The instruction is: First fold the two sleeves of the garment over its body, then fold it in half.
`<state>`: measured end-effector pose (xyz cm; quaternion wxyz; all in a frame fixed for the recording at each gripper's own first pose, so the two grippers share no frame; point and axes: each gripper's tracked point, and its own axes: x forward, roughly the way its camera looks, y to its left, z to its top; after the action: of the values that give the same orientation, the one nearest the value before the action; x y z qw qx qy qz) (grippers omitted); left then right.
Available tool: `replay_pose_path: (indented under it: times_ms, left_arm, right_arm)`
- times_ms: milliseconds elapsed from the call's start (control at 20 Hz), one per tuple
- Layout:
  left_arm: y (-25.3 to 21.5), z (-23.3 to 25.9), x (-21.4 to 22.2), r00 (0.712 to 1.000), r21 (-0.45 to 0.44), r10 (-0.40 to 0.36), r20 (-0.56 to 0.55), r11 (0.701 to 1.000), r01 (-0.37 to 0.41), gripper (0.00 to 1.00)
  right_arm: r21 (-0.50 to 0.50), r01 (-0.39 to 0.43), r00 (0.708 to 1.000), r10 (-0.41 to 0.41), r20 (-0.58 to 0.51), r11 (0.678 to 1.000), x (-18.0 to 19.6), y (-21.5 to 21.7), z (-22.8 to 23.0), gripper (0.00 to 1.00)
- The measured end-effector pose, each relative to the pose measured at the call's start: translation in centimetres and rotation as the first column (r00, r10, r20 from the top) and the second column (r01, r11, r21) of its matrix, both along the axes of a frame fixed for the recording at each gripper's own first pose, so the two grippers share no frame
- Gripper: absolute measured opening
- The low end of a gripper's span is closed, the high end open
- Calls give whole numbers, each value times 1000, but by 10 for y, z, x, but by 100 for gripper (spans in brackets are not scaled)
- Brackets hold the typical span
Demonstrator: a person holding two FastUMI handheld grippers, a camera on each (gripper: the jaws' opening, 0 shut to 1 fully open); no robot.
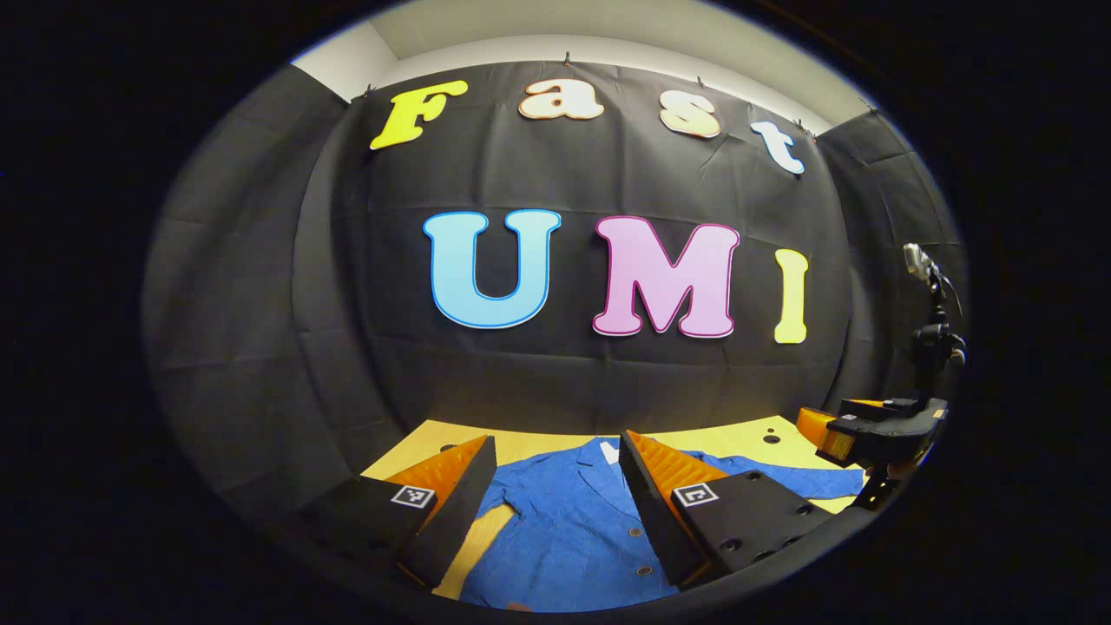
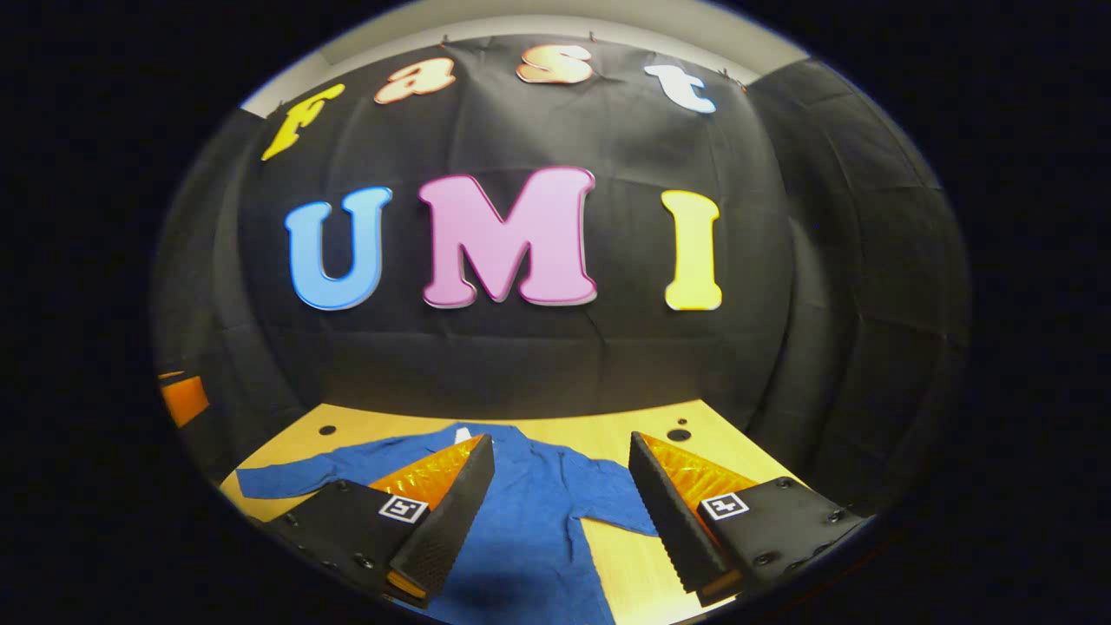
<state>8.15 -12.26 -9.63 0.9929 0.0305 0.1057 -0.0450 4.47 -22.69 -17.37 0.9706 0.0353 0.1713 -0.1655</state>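
Blue cloth: a blue button-front shirt of woven fabric lies flat on the pale yellow wooden table, collar toward the black cloth wall, sleeves spread out to either side.
Sleeves: in my right gripper view the shirt shows one sleeve reaching out to the left along the table, the other ending short on the right; neither is folded over the body.
Buttons: a row of small dark buttons runs down the shirt's front in my left gripper view, close beside my right-hand finger there.
My left gripper: held above the shirt's front, jaws wide apart, nothing between them, fingers clear of the cloth.
My right gripper: held over the shirt's body and right-hand sleeve, jaws wide apart and empty, bare table showing between the fingers lower down.
Seen across: from my left gripper view, my right gripper sits at the far right edge, above the end of the sleeve.
Table: a few small dark holes mark the wood near the wall.
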Motion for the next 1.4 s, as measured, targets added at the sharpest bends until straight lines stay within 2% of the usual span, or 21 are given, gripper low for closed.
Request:
replay_pose_path:
  times_ms: [50,100,150,250,400,550,600,650,750,850,900,950,1000,1050,1100,1200,1400]
  left_arm:
    - [-4,-3,2,1000,7,1,-6,1000,-1,82]
    - [-9,-5,4,1000,15,3,-12,1000,-3,82]
    - [-14,-8,6,1000,24,2,-22,1000,-2,82]
    - [-27,-15,9,999,39,-2,-40,999,4,82]
    - [-49,-24,12,997,60,-23,-67,998,27,82]
    - [-74,-35,11,994,68,-53,-96,996,60,82]
    - [-83,-39,11,992,68,-66,-108,995,74,82]
    - [-91,-42,10,990,69,-78,-116,994,87,82]
    - [-106,-46,11,986,69,-102,-129,991,111,82]
    - [-121,-50,12,982,69,-126,-141,988,136,82]
    - [-127,-50,12,981,71,-136,-142,987,147,82]
    - [-131,-50,12,979,72,-144,-141,985,156,82]
    - [-136,-50,12,978,73,-152,-141,984,164,82]
    - [-139,-50,12,977,75,-159,-142,983,170,82]
    - [-143,-50,12,976,75,-164,-144,982,176,82]
    - [-147,-52,11,973,72,-173,-151,980,185,82]
    - [-147,-52,11,973,62,-173,-152,981,185,82]
  right_arm:
    - [4,26,999,-26,-22,1000,0,-16,-11,98]
    - [6,54,998,-54,-43,999,0,-33,-21,91]
    - [6,81,995,-81,-66,997,-2,-52,-33,98]
    - [11,150,981,-147,-128,989,-12,-92,-60,98]
    - [26,282,941,-271,-201,959,-36,-151,-97,99]
    - [4,388,885,-371,-280,922,-72,-206,-131,99]
    - [-5,419,862,-400,-310,908,-85,-219,-142,91]
    - [-11,449,840,-426,-337,894,-96,-233,-153,99]
    - [-19,501,792,-467,-393,865,-116,-253,-176,99]
    - [-27,539,739,-488,-464,842,-139,-267,-197,99]
    - [-26,552,714,-489,-501,833,-143,-270,-209,93]
    - [-20,562,693,-485,-533,827,-144,-272,-220,100]
    - [-17,570,677,-481,-556,821,-143,-274,-224,100]
    - [-11,581,661,-480,-577,814,-141,-275,-227,95]
    - [-5,588,654,-479,-586,809,-138,-275,-224,100]
    - [19,604,641,-472,-606,796,-143,-272,-226,100]
    - [85,646,640,-478,-602,759,-142,-272,-229,99]
